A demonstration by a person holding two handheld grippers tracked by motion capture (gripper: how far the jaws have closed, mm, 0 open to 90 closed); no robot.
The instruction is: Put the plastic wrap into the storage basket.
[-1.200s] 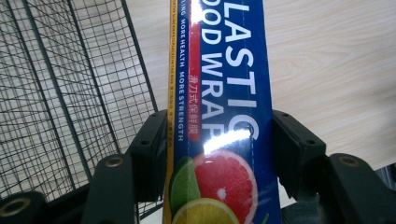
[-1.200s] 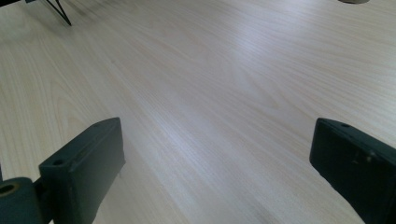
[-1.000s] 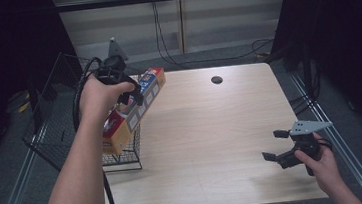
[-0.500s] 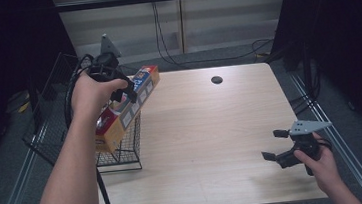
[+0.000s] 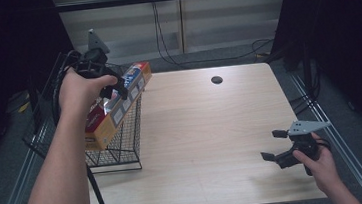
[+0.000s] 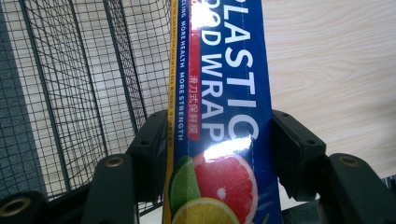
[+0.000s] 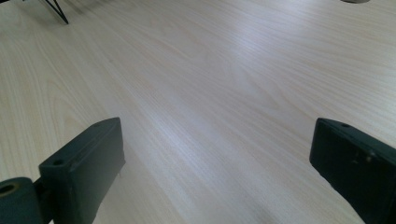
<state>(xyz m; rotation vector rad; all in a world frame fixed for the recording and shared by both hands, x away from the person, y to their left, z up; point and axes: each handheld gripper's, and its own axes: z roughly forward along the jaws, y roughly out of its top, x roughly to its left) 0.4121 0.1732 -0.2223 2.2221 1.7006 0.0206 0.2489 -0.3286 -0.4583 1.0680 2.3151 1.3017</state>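
Pale wooden table carried a black wire basket at its left edge. Above the basket, the left gripper pinched a tilted plastic wrap box. Well apart, the right gripper hovered over bare wood, jaws spread.

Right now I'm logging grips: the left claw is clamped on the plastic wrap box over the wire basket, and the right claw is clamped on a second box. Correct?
Not quite. The right claw holds nothing; the right gripper view shows its jaws wide apart over the bare table. The rest stands: the left claw is clamped on the plastic wrap box over the wire basket.
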